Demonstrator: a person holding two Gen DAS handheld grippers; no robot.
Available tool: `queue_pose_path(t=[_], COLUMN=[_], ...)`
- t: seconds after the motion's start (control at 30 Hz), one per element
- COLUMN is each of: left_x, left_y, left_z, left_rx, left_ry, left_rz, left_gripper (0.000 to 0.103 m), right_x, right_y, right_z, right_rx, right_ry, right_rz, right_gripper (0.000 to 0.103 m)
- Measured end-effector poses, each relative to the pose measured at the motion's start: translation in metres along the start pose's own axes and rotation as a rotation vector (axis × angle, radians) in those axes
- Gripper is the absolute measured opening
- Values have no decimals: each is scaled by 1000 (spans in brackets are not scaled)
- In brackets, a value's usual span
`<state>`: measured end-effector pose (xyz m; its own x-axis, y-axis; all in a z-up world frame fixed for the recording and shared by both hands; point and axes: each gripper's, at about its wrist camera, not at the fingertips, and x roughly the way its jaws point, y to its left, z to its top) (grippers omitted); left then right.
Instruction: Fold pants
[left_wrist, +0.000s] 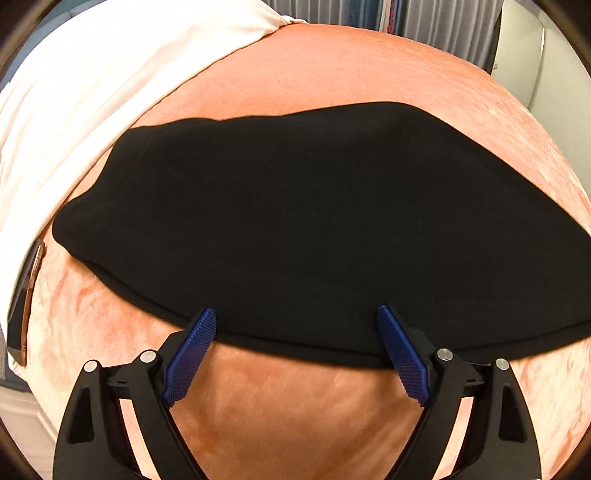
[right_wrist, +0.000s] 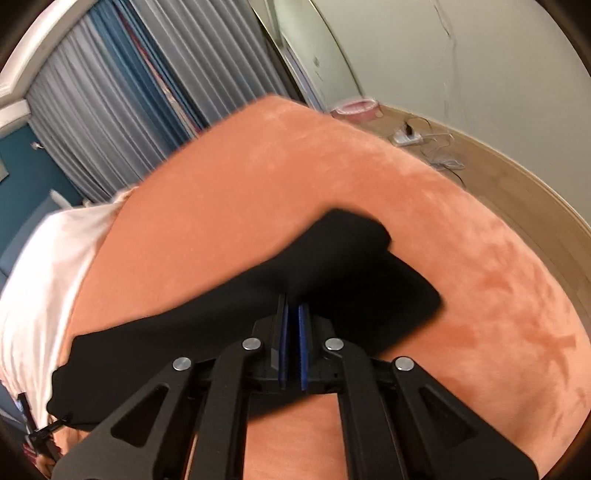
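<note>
The black pants (left_wrist: 295, 221) lie across the orange velvet bed cover (left_wrist: 295, 406). In the left wrist view my left gripper (left_wrist: 295, 325) is open, its blue pads (left_wrist: 192, 350) spread wide at the near hem of the pants, holding nothing. In the right wrist view my right gripper (right_wrist: 293, 314) is shut on a fold of the pants (right_wrist: 351, 277) and lifts it off the cover, so the cloth bunches into a raised flap beyond the pads.
A white pillow or sheet (left_wrist: 74, 92) lies along the far left of the bed. Grey and blue curtains (right_wrist: 110, 92) hang behind. A wooden floor with a power strip and cables (right_wrist: 410, 138) lies off the bed's right edge.
</note>
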<state>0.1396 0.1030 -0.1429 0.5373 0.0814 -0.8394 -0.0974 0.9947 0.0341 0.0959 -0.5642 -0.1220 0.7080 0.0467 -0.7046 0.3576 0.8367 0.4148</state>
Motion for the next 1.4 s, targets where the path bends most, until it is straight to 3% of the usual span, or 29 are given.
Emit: queue_pose_path(t=[0.03, 0.07, 0.17, 0.23, 0.3, 0.47, 0.57, 0.6, 0.67, 0.7, 0.73, 0.77, 0.87, 0.9, 0.97, 1.03, 1.07, 1.1, 1.17, 1.2, 1.23, 1.27, 1.3, 1.33, 1.4], left_x=[1, 1, 0, -1, -10, -41, -33, -21, -7, -4, -6, -7, -7, -7, -10, -18, -24, -30, -40, -45, -45, -48, -49, -50, -53], left_y=[0, 1, 11, 14, 16, -9, -28, -33, -32, -27, -22, -17, -8, -8, -11, -14, -19, -20, -21, -23, -23, -26, -29, -32, -43], left_z=[-1, -2, -5, -8, -14, -6, -1, -3, -7, -11, -13, -14, -17, -18, -20, -21, -25, -25, -25, -25, -18, -18, -17, -17, -19], left_rx=[2, -1, -36, -51, -61, -34, 24, 59, 86, 78, 60, 43, 10, 11, 19, 20, 17, 20, 33, 45, 51, 52, 53, 53, 62], left_ry=[2, 3, 12, 18, 6, -114, -81, -46, -4, -4, -14, -15, -16, -20, -25, -23, -27, -40, -73, -94, -106, -117, -122, -123, -125], left_rz=[-1, -4, -23, -34, -32, -29, -13, 30, 66, 45, 18, 1, -18, -9, 15, 27, 27, 28, 51, 70, 77, 76, 74, 72, 58], left_gripper=[88, 88, 88, 88, 87, 87, 87, 87, 88, 88, 88, 88, 89, 89, 89, 88, 88, 88, 88, 88, 88, 88, 88, 88, 88], right_x=[8, 2, -24, -42, -50, -15, 38, 52, 64, 60, 53, 42, 40, 48, 66, 58, 45, 30, 7, 6, 8, 6, -5, -18, -43], right_y=[-7, -9, 2, 25, 55, 146, 171, 170, 142, 129, 117, 110, 136, 145, 138, 105, 82, 69, 52, 43, 25, 9, -7, -24, -31], right_z=[-6, -10, -16, -25, -33, -38, -27, -21, 7, 16, 25, 30, 14, 7, 6, 25, 34, 37, 29, 25, 19, 18, 17, 15, 13], right_rx=[19, 40, 40, -28, -116, -329, -383, -394, -333, -276, -218, -191, -312, -379, -433, -249, -140, -100, -104, -146, -190, -181, -118, -31, 11], right_ry=[25, -13, -74, -118, -124, -16, 114, 132, 85, 55, 18, -12, 48, 83, 86, 34, -15, -55, -77, -49, -22, -26, -41, -59, -121], right_rz=[3, 33, -21, -23, 29, 171, 181, 148, 48, 11, -31, -15, 108, 104, 0, -3, -71, -78, -13, -46, -159, -190, -129, -84, -198], right_gripper=[4, 5, 31, 33, 32, 31, 29, 25, 13, 11, 16, 16, 16, 16, 12, 6, 7, 13, 13, 12, 10, 6, 0, 0, 8])
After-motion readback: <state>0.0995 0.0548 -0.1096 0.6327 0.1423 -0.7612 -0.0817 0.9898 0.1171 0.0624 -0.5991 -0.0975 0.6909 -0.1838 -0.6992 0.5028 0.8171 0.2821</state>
